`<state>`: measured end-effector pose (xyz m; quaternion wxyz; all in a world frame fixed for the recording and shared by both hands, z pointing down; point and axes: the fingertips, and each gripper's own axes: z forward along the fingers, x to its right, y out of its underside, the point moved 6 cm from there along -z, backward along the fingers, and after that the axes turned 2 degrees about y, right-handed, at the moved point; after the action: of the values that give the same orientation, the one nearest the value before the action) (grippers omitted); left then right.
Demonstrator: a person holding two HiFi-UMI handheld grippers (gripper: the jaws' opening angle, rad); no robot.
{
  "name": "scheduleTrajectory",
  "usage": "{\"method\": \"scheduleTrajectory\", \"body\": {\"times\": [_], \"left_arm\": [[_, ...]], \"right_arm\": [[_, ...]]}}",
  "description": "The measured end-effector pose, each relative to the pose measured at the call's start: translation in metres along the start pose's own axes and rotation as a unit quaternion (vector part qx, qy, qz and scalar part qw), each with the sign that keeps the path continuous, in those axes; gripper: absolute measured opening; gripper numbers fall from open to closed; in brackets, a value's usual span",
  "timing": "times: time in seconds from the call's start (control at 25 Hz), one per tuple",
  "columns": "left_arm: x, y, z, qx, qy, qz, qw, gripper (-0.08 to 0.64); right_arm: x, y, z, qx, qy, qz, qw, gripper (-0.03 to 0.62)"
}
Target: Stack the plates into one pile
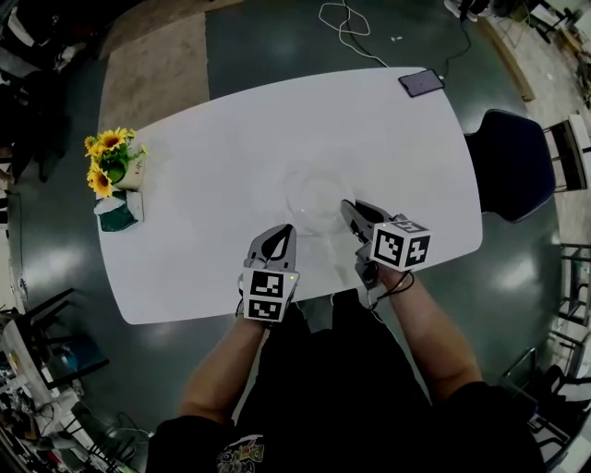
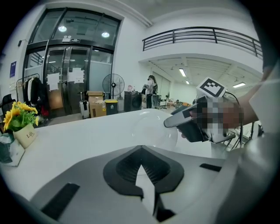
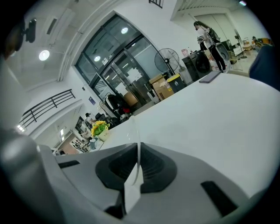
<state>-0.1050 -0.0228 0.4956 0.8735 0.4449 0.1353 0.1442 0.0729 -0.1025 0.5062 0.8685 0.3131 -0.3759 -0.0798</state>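
Note:
A clear glass plate [image 1: 316,201] lies near the front middle of the white table [image 1: 203,194]; whether a second clear plate lies with it I cannot tell. My right gripper [image 1: 349,211] is shut on its right rim. In the right gripper view the thin rim [image 3: 136,131] stands edge-on between the pads of that gripper [image 3: 137,159]. My left gripper [image 1: 287,232] is shut with nothing in it, its tip just short of the plate's near-left rim. The left gripper view shows its closed jaws [image 2: 141,162], the plate [image 2: 154,127] beyond them, and the right gripper [image 2: 171,122] at the plate's right edge.
A pot of sunflowers [image 1: 113,159] and a green packet [image 1: 118,214] stand at the table's left end. A dark phone [image 1: 421,82] lies at the far right corner. A blue chair [image 1: 512,164] stands to the right of the table, and a white cable [image 1: 346,28] lies on the floor beyond it.

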Motion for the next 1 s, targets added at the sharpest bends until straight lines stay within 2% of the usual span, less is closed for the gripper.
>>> {"method": "scheduleTrajectory", "body": {"times": [0.56,0.84,1.0], "left_arm": [[-0.037,0.016,-0.017,-0.006,0.009,-0.006,0.9999,0.018],[-0.043,0.021,-0.016,-0.009,0.015,-0.009,0.9998,0.018],[-0.045,0.021,-0.015,-0.009,0.018,-0.015,0.9997,0.018]], "right_arm": [[-0.007,0.027,0.032,0.005,0.022,0.115,0.993,0.026],[0.003,0.04,0.037,0.009,0.024,0.205,0.978,0.028],[0.009,0.045,0.038,0.013,0.025,0.228,0.973,0.028]]}}
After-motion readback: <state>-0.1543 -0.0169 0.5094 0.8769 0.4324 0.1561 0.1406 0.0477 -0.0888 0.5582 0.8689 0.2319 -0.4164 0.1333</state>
